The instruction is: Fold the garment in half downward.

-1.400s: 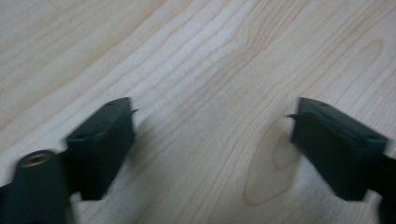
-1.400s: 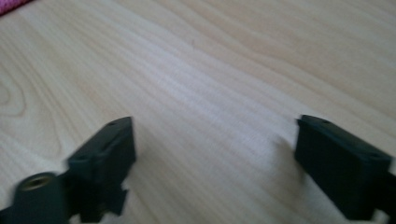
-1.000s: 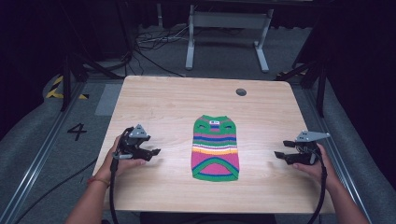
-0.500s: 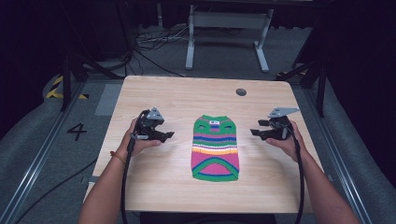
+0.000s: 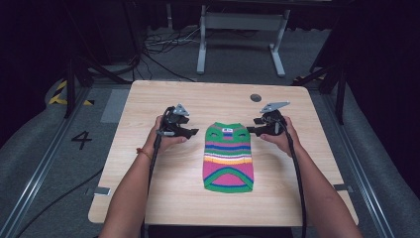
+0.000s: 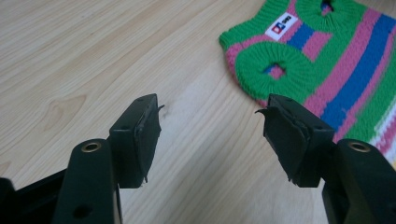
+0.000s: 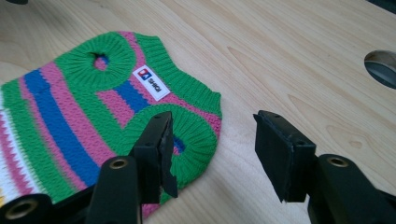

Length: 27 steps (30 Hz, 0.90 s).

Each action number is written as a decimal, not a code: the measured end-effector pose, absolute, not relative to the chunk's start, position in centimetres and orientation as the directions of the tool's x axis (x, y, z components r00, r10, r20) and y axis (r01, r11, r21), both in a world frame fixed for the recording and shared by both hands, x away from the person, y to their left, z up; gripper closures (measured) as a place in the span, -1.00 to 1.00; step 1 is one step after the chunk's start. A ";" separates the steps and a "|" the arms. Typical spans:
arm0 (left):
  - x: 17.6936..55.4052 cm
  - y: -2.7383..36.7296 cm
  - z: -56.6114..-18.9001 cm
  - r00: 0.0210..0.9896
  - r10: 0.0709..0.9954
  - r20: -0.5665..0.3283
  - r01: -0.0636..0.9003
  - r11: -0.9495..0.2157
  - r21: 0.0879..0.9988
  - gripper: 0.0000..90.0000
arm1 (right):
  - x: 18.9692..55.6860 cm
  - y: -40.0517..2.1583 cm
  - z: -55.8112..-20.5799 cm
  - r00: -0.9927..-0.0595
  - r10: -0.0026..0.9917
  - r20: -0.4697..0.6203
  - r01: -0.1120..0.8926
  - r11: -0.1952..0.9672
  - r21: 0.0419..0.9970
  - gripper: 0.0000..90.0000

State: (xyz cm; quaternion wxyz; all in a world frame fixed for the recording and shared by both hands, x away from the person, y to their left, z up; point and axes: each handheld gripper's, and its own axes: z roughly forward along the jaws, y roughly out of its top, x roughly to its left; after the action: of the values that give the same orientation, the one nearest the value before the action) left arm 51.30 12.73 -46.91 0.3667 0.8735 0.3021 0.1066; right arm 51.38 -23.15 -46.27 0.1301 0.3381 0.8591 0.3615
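A small knitted striped sweater (image 5: 227,155), green, pink and blue with a white label, lies flat in the middle of the wooden table (image 5: 148,99). My left gripper (image 5: 192,132) is open just left of its top corner; in the left gripper view the sweater (image 6: 327,60) lies beyond and right of the jaws, which hold nothing. My right gripper (image 5: 251,130) is open at the sweater's top right corner. In the right gripper view its left jaw hangs over the green armhole (image 7: 187,135), the right jaw over bare wood.
A round cable hole (image 5: 255,97) sits in the table behind the right gripper, and appears as hole (image 7: 380,67) in the right gripper view. Metal stand legs (image 5: 242,44) and cables lie on the floor beyond the table.
Both grippers have moved forward and inward from the table's near sides to the sweater's two top corners. The sweater has not moved.
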 end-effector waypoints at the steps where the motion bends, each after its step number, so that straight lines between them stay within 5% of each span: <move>1: 51.5 12.3 -46.9 0.794 0.607 -0.036 0.451 -0.548 0.704 -0.16 | 51.6 -23.0 -46.4 -0.738 0.674 0.019 0.489 0.515 0.704 0.07; 20: 54.8 5.8 -49.3 0.792 0.606 -0.075 0.491 -0.558 0.669 -0.19 | 54.0 -21.2 -49.1 -0.697 0.714 0.059 0.546 0.475 0.690 0.15; 27: 54.9 5.5 -50.2 0.781 0.620 -0.080 0.507 -0.553 0.661 0.00 | 54.5 -20.3 -49.8 -0.678 0.731 0.080 0.574 0.459 0.677 0.19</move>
State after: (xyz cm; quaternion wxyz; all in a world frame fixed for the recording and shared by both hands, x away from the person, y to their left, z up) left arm 54.91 5.51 -50.24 0.3471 0.8775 0.3209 0.0814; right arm 54.51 -20.35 -49.85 0.1118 0.3853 0.8469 0.3491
